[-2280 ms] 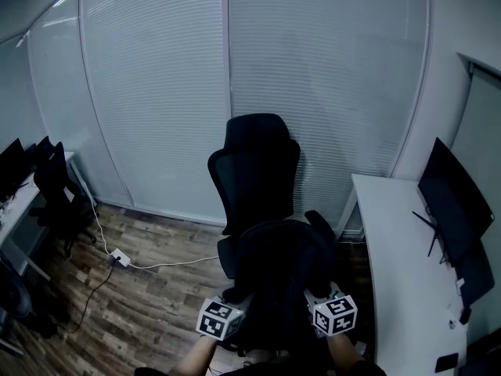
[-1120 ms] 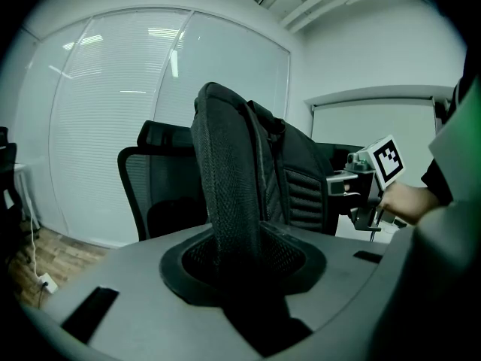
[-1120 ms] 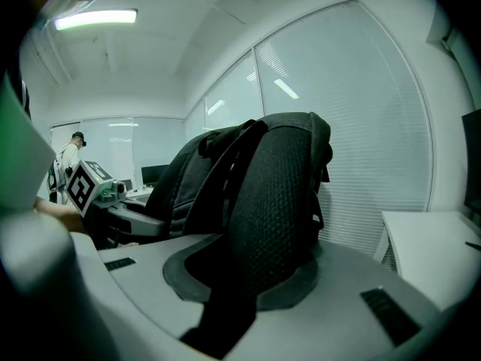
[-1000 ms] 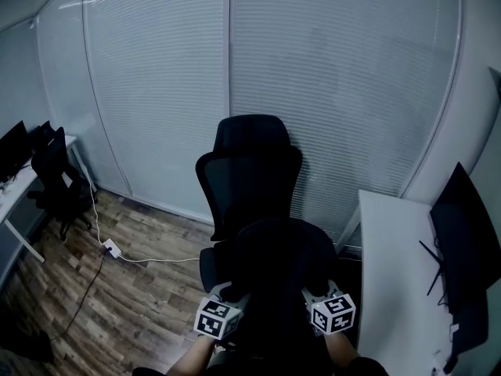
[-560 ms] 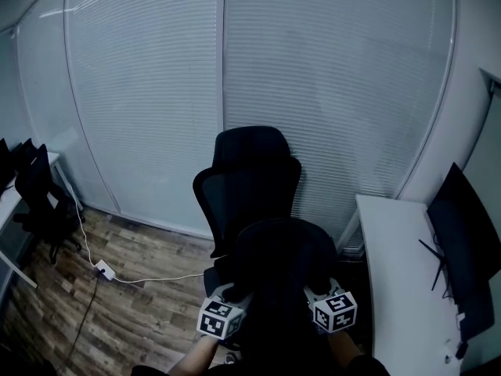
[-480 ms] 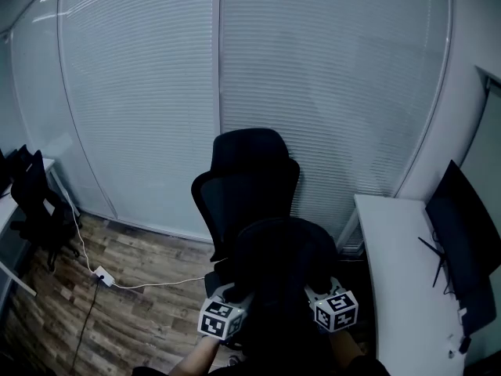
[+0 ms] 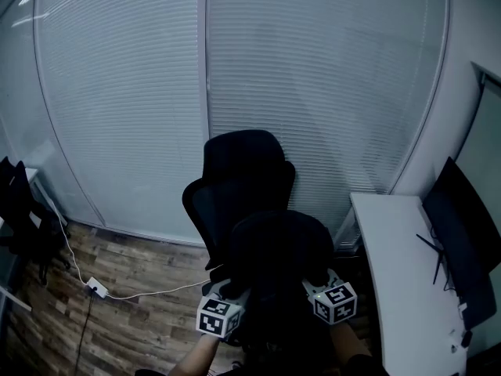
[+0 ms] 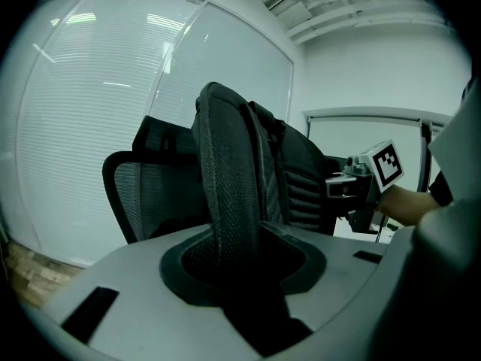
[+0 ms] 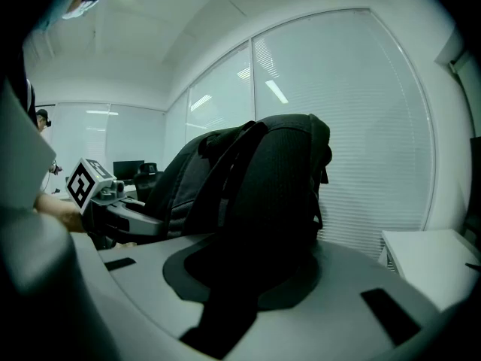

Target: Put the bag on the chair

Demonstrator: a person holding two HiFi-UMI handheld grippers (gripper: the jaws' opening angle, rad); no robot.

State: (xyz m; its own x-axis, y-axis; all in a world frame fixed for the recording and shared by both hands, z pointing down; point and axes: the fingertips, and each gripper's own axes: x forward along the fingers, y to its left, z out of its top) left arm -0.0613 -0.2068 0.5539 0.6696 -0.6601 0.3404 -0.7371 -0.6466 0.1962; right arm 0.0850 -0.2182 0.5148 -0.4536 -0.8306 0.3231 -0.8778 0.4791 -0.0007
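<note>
A black backpack (image 7: 274, 261) hangs in front of me, held up between both grippers. My left gripper (image 7: 228, 290) is shut on a mesh shoulder strap (image 8: 225, 194), which runs down between its jaws. My right gripper (image 7: 317, 279) is shut on the other dark strap (image 9: 263, 201). Just behind the bag stands the black office chair (image 7: 239, 178), its mesh back and headrest facing me; the bag hides its seat. In the left gripper view the chair's back (image 8: 143, 194) shows beside the strap, with the right gripper (image 8: 361, 190) beyond the bag. The left gripper (image 9: 113, 201) shows in the right gripper view.
A white desk (image 7: 399, 280) with a dark monitor (image 7: 462, 233) stands at the right. A glass wall with blinds (image 7: 313, 92) runs behind the chair. A white cable and adapter (image 7: 94, 288) lie on the wooden floor at the left, near another dark chair (image 7: 19, 222).
Both grippers keep the bag held up as before. In the head view the chair has drifted a little to the left, and the left-hand desk has slid out of sight.
</note>
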